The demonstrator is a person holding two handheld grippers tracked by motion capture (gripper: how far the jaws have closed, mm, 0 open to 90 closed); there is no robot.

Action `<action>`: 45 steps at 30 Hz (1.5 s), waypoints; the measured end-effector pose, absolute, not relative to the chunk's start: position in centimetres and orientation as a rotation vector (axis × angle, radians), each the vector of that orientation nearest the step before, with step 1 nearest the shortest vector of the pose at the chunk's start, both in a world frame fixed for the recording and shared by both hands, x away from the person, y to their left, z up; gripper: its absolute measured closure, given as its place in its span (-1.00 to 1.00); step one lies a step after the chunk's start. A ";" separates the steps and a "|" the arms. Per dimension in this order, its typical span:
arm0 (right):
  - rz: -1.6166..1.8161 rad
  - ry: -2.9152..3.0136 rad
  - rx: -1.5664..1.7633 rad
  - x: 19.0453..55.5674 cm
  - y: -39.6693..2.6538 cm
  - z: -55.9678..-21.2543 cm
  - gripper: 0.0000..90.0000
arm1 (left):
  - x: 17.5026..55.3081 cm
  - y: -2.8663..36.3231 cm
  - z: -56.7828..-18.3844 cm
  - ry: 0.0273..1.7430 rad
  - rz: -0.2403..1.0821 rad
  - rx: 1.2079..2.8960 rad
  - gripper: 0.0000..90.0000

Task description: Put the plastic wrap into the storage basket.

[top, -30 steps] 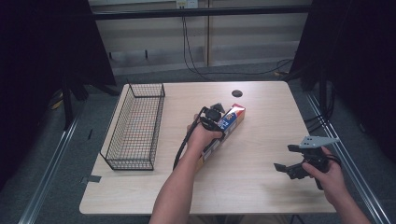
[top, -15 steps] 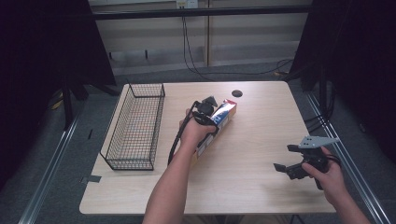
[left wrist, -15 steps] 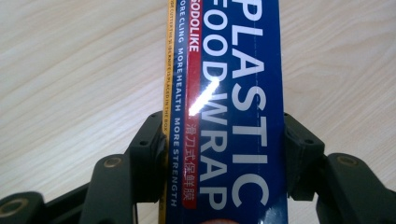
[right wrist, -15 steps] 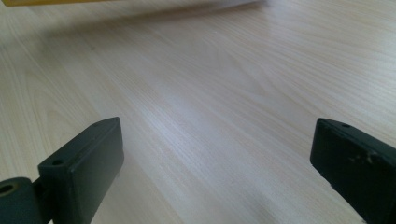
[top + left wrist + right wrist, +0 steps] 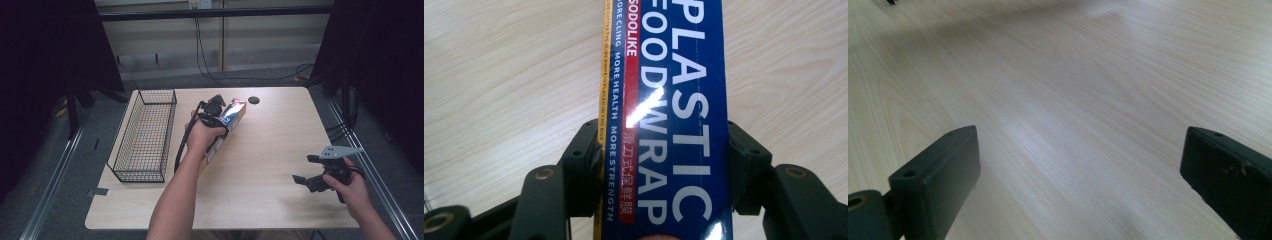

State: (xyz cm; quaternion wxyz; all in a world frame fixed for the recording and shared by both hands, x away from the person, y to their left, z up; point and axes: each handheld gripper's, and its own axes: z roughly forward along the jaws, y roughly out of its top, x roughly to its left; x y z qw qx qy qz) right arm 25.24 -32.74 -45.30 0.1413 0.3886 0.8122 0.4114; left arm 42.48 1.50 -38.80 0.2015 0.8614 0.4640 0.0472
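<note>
Plastic food wrap in a long, narrow blue cardboard box (image 5: 226,131) is held above the middle of the pale wooden bench (image 5: 270,200), clamped across its width by the left gripper (image 5: 214,111). In the high view the box's long axis runs on a diagonal: its far end, showing red and white, points up and away toward the back right of the bench, while its near end slopes down toward the person's forearm. In the left gripper view the box (image 5: 664,115) runs straight out from between the jaws, with its white lettering reading along its length and a yellow strip along one edge; both black jaws press flat against its long sides.

A black rectangular wire basket (image 5: 145,135) stands on the left part of the bench, just beside the left hand (image 5: 202,137) and lengthwise front to back. A small round black disc (image 5: 254,100) lies near the back edge, just beyond the box's far end. The bench surface between box and basket is bare wood.

The right gripper (image 5: 314,171) is held low over the front right corner, well apart from the box. In the right gripper view its jaws stand wide apart with nothing but wood grain (image 5: 1073,100) between them.
</note>
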 end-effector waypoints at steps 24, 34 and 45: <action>1.190 2.350 1.117 25.3 -32.4 -45.4 -0.94 | 42.4 3.9 -36.2 1.372 0.151 2.358 -0.04; 1.187 2.349 1.114 25.4 -32.4 -45.4 -0.94 | 42.5 4.8 -35.1 1.396 0.159 2.342 -0.04; 1.190 2.352 1.124 25.4 -32.3 -45.5 -0.94 | 42.5 5.4 -34.2 1.415 0.164 2.327 -0.04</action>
